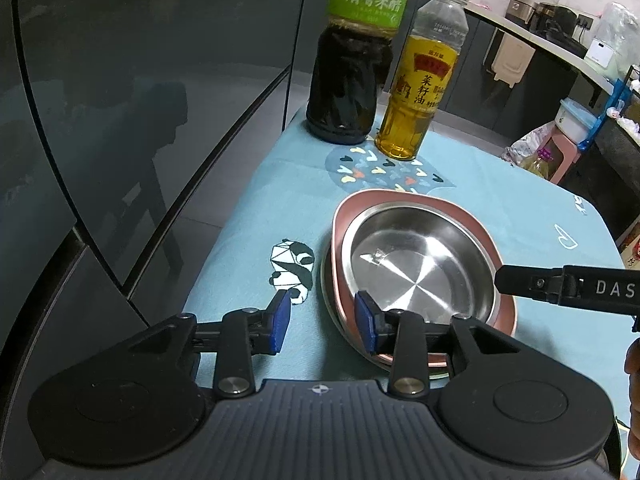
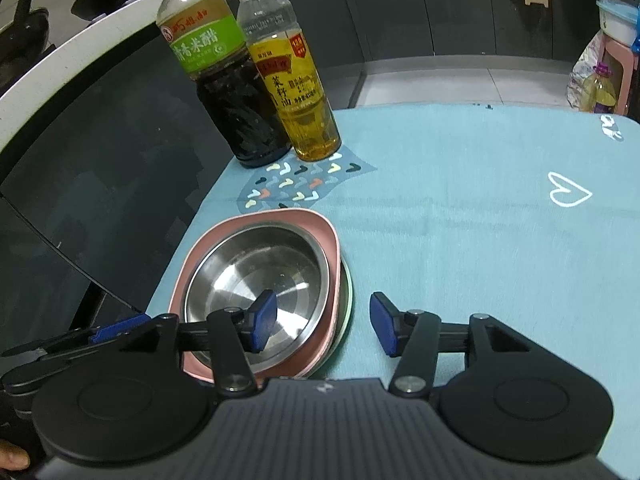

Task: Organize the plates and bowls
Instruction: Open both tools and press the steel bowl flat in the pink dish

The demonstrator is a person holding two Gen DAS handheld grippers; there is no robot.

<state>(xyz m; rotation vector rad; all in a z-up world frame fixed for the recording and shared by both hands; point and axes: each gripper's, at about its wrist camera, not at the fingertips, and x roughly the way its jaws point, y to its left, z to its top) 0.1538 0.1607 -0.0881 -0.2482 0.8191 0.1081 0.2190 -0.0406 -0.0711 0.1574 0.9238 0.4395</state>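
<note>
One steel bowl (image 1: 420, 268) sits nested in one pink plate (image 1: 404, 200), stacked near the left edge of the desk (image 2: 480, 240). Two bottles (image 1: 352, 80) stand behind them. The left tool (image 1: 324, 322) hovers released over the stack's near rim; the right tool (image 2: 324, 322) is likewise released, straddling the stack's right edge.

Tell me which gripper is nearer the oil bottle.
Hard to call; roughly equal. The left gripper straddles the near-left rim of the stacked steel bowl; the right gripper straddles its right rim. The oil bottle stands beyond the stack from both.
</note>
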